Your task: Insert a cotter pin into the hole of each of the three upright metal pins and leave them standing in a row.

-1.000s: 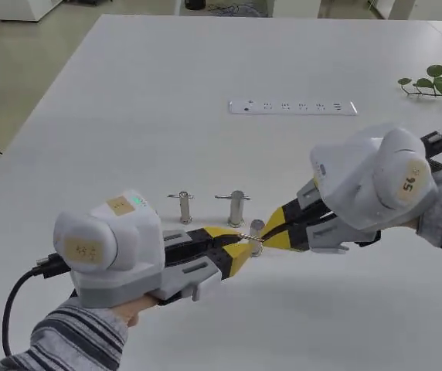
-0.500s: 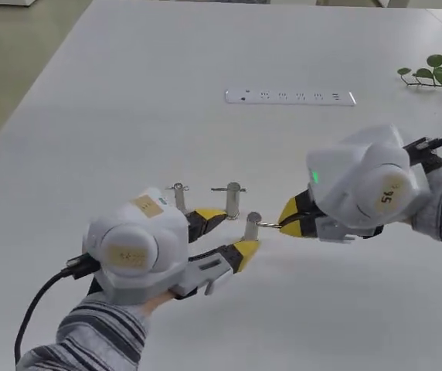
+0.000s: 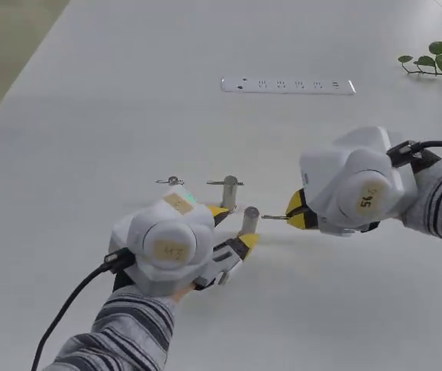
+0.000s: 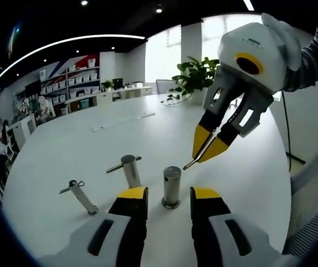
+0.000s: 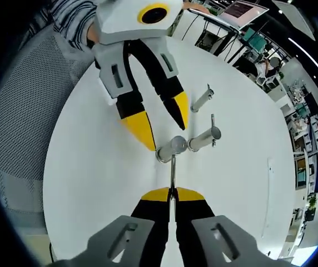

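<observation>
My left gripper (image 3: pixel 232 227) and right gripper (image 3: pixel 294 213) are white shells with yellow-tipped black jaws and black cables (image 3: pixel 70 300); my sleeves (image 3: pixel 128 340) are grey-striped.

A white power strip (image 3: pixel 288 85) lies flat across the far part of the white tabletop (image 3: pixel 113 116) I am working over. A leafy green plant (image 3: pixel 431 62) trails in at its far right edge, and greenish floor (image 3: pixel 5 46) shows beyond the left edge. In my left gripper view, shelves (image 4: pixel 70 83) of boxes line the back wall under ceiling lights (image 4: pixel 159 9).
</observation>
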